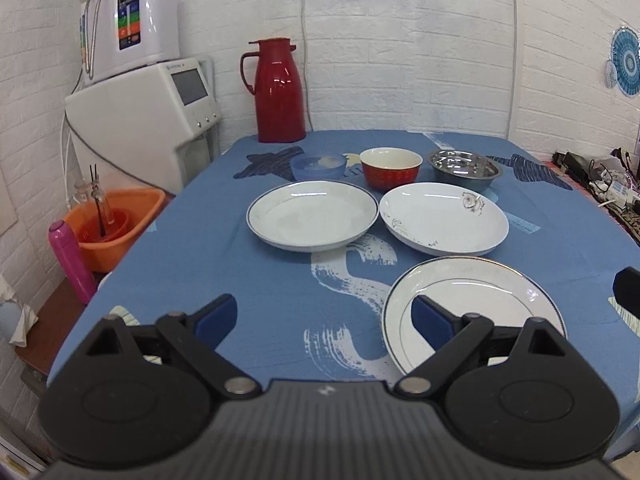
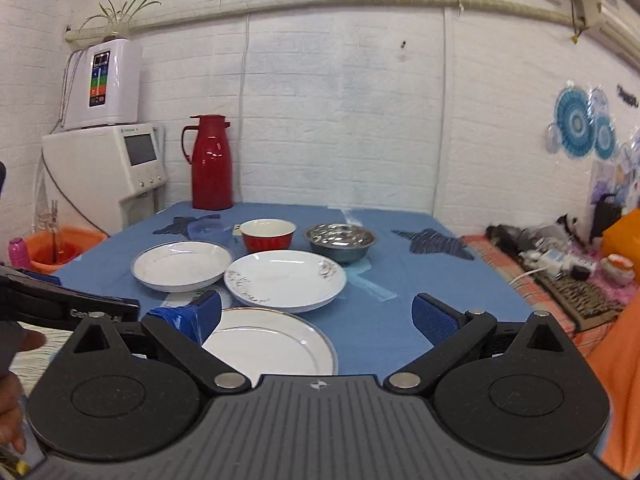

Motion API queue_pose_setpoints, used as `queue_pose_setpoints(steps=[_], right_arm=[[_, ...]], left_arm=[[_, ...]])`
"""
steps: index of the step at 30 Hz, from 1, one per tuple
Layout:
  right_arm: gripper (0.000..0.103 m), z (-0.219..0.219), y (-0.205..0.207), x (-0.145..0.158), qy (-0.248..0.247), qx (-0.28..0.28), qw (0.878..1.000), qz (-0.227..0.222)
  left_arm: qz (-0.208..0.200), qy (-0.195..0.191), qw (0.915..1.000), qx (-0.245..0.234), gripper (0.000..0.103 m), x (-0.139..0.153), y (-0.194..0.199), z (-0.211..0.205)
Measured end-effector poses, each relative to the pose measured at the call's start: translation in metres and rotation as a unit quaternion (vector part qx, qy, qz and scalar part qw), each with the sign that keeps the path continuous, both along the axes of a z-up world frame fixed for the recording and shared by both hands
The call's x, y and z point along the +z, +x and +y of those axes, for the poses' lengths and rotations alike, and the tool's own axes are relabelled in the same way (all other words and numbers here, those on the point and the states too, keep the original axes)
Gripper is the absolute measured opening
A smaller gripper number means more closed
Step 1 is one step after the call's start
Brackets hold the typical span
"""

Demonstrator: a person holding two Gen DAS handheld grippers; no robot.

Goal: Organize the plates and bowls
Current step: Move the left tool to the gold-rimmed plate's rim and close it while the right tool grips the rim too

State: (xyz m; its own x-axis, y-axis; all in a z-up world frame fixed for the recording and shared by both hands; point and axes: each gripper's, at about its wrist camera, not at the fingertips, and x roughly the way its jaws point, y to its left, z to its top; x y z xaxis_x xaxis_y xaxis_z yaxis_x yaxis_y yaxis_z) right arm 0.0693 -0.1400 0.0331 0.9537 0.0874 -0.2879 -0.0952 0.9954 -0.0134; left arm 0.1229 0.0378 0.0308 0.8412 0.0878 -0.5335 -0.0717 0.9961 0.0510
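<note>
Behind three plates (image 1: pixel 312 216) sit three bowls (image 1: pixel 391 168) and a thermos (image 1: pixel 279 90); both grippers (image 1: pixel 322 320) gape empty.

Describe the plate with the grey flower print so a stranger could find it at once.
On the blue tablecloth, before the row of three bowls, two white plates lie side by side. It is the right-hand white flower-print plate, in front of the red bowl. Its neighbour, the blue-rimmed white plate, is plain inside.

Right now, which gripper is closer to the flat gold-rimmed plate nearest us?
Hard to call, probably the right. The right gripper is open, its left finger over the near plate. The left gripper is open, its right finger over that plate's left edge, mostly beside it.
</note>
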Motion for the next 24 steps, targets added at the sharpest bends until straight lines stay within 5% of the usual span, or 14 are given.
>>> queue_pose_setpoints(steps=[9, 16, 24], right_arm=[[0.089, 0.009, 0.043, 0.000, 0.015, 0.030, 0.999, 0.039], [0.089, -0.003, 0.054, -0.018, 0.001, -0.014, 0.997, 0.081], [0.089, -0.017, 0.103, -0.029, 0.007, 0.037, 0.977, 0.209]], left_arm=[[0.039, -0.009, 0.9991, 0.011, 0.093, -0.010, 0.052, 0.019], [0.047, 0.009, 0.9986, 0.022, 0.093, -0.020, 0.057, 0.037], [0.133, -0.051, 0.9860, -0.087, 0.093, -0.024, 0.082, 0.035]])
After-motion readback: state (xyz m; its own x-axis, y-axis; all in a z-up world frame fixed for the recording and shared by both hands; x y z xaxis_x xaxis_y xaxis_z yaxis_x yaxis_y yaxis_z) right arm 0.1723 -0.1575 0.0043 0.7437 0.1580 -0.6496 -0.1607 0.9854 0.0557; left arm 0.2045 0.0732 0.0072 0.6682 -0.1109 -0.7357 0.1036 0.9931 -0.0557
